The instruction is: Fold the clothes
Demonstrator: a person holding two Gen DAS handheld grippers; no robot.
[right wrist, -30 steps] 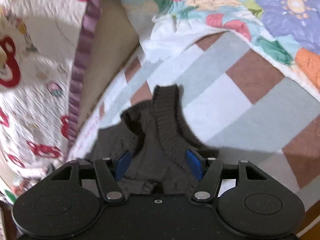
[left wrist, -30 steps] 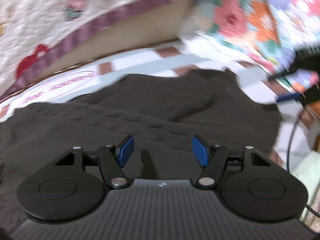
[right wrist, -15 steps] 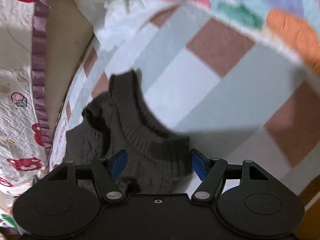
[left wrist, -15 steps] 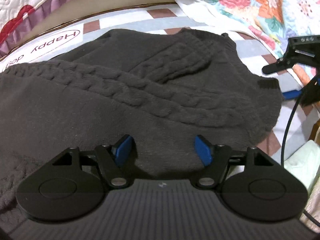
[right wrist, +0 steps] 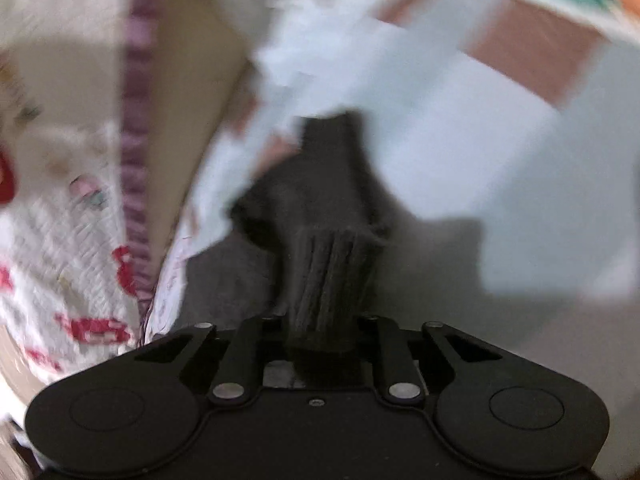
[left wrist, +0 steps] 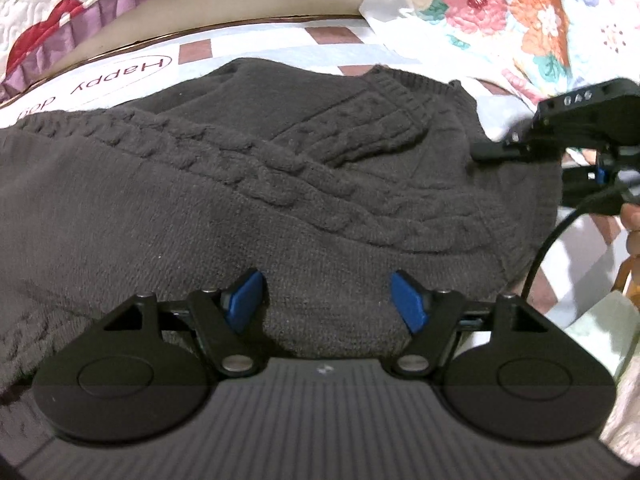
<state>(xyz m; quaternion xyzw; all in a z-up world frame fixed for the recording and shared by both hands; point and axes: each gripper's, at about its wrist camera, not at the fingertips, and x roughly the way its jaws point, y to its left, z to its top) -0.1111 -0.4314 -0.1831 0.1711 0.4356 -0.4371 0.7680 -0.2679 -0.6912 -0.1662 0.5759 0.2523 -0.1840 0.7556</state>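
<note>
A dark grey cable-knit sweater (left wrist: 240, 200) lies spread on a checked bed sheet (left wrist: 280, 46). My left gripper (left wrist: 326, 300) is open, its blue pads (left wrist: 246, 294) resting low over the sweater's plain knit near me. My right gripper (right wrist: 324, 328) is shut on the sweater's ribbed hem (right wrist: 328, 276), which bunches up between the jaws. In the left wrist view the right gripper (left wrist: 580, 140) sits at the sweater's right edge. The right wrist view is blurred.
A white quilt with a purple ruffle (left wrist: 100, 4) stands behind the sweater. A floral quilt (left wrist: 520, 12) lies at the back right. The sheet shows brown and pale squares (right wrist: 480, 128) to the right of the sweater. A black cable (left wrist: 548, 248) hangs from the right gripper.
My right gripper has closed on the sweater's ribbed hem, which lay loose between open jaws before. The left gripper has stayed open over the sweater and barely moved.
</note>
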